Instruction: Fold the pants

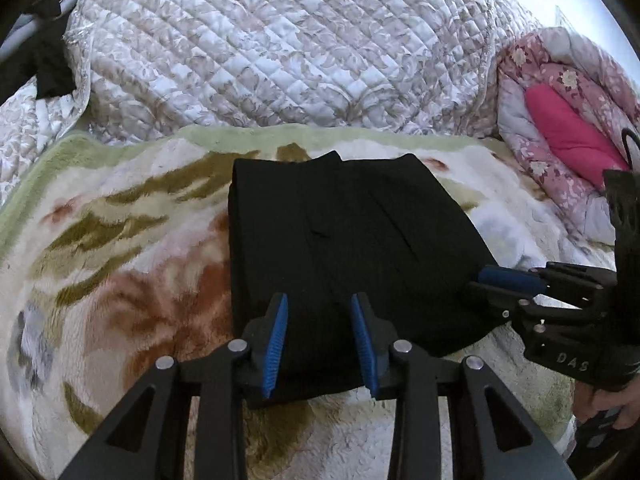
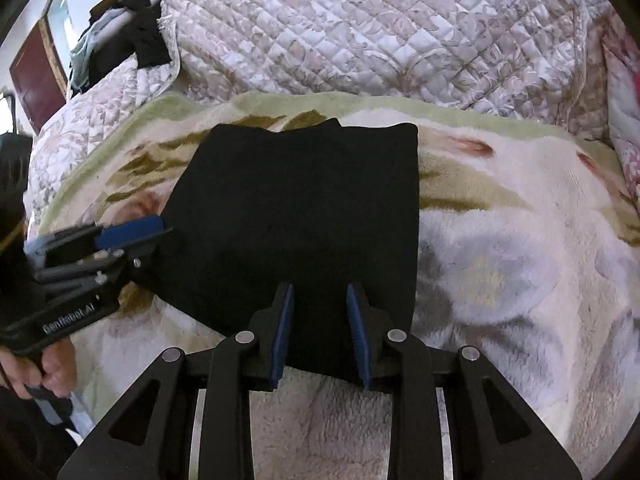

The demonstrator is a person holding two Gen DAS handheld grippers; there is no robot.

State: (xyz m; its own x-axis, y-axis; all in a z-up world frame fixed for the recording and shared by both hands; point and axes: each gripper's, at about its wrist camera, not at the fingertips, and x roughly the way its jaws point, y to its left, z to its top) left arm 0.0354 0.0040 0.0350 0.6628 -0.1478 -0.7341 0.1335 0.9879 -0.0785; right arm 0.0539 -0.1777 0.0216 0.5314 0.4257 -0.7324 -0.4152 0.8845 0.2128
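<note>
lying on the fleecy blanket (image 1: 132,296) in front of the quilted bedding (image 1: 280,40), the black pants (image 1: 340,248) are already a compact folded slab. they look soft and light, limp at the edges, likely to sag if lifted by one corner. the left gripper (image 1: 320,344) and the right gripper (image 2: 320,336) both hover over the near hem, jaws apart, holding nothing. i'd pinch both near corners together, through all layers.
</note>
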